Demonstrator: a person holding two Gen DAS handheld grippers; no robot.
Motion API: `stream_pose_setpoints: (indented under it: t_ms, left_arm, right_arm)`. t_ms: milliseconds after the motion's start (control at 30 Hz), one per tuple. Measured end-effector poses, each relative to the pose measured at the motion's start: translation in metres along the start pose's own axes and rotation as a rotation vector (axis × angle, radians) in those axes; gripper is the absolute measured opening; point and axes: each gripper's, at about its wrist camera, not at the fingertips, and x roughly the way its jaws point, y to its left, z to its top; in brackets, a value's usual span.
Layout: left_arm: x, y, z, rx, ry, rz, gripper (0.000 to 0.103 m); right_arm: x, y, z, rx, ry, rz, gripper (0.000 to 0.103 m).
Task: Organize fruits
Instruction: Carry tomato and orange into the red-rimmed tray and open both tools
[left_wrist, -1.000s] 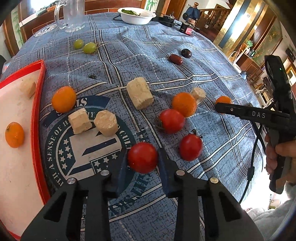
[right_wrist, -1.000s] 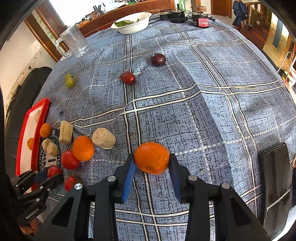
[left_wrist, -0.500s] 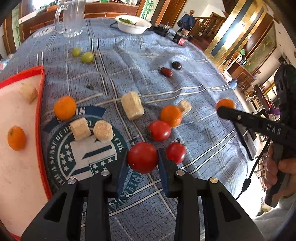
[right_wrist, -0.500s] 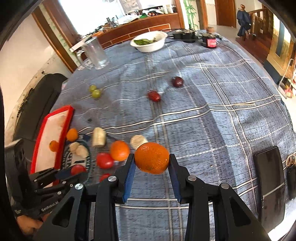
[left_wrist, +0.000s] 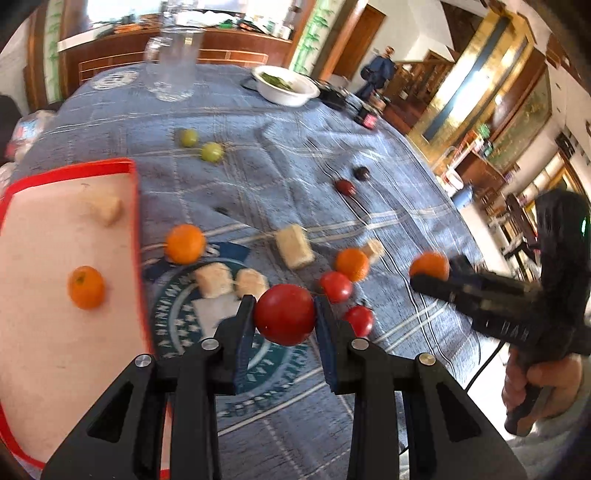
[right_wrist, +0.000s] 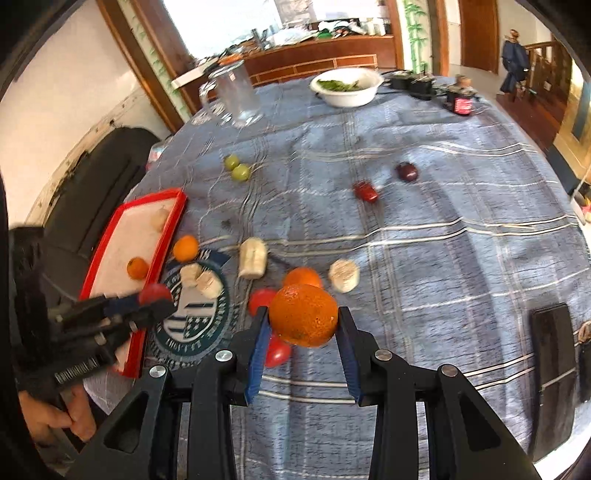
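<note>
Both loads are mid-carry: left tongs (left_wrist: 284, 319) grip a tomato (left_wrist: 284, 314), right tongs (right_wrist: 301, 321) an orange (right_wrist: 303, 314), next needing release over the red tray (left_wrist: 135, 206) at left.

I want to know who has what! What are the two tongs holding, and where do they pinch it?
Left tongs pinch a red tomato by its two sides. Right tongs pinch an orange by its two sides.

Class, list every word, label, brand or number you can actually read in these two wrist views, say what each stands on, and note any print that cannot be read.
None reads whole.
Round dark green and white emblem on the blue plaid tablecloth: ring lettering blurred, partly covered.
Side of the black right tongs: pale letters, blurred, seemingly reversed.
Black left tongs: no readable marking.
Small red-labelled jar: too small.
</note>
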Motion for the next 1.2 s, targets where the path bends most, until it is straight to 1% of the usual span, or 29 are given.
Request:
stream_pose_setpoints:
  t_ms: [100,200,467,600,700,867,1000,1067,1200]
  left_arm:
    - [-0.011,0.020,0.002,-0.050,-0.023,0.018,0.029]
    - [-0.017,0.037,0.000,-0.076,-0.033,0.039,0.029]
    - [-0.027,0.072,-0.009,-0.124,-0.030,0.085,0.029]
    - [-0.036,0.095,-0.009,-0.163,-0.049,0.094,0.029]
    - [-0.041,0.111,-0.010,-0.192,-0.054,0.097,0.029]
    - [-0.047,0.132,-0.022,-0.209,-0.039,0.116,0.029]
    - [-0.048,0.150,-0.033,-0.240,-0.021,0.125,0.029]
    - [-0.046,0.156,-0.033,-0.248,-0.013,0.120,0.029]
    - [-0.037,0.165,-0.024,-0.223,-0.002,0.117,0.029]
  right_arm:
    - [0.006,0.016,-0.003,-0.040,0.018,0.016,0.036]
    - [0.011,0.031,-0.005,-0.071,0.030,0.029,0.036]
    - [0.019,0.057,-0.007,-0.099,0.036,0.076,0.036]
    - [0.028,0.075,-0.006,-0.121,0.048,0.114,0.036]
    - [0.034,0.096,-0.004,-0.163,0.051,0.143,0.036]
    - [0.046,0.128,0.007,-0.198,0.054,0.202,0.036]
    - [0.057,0.152,0.012,-0.229,0.074,0.250,0.036]
    - [0.064,0.167,0.009,-0.268,0.095,0.267,0.036]
    - [0.078,0.200,0.000,-0.363,0.133,0.284,0.036]
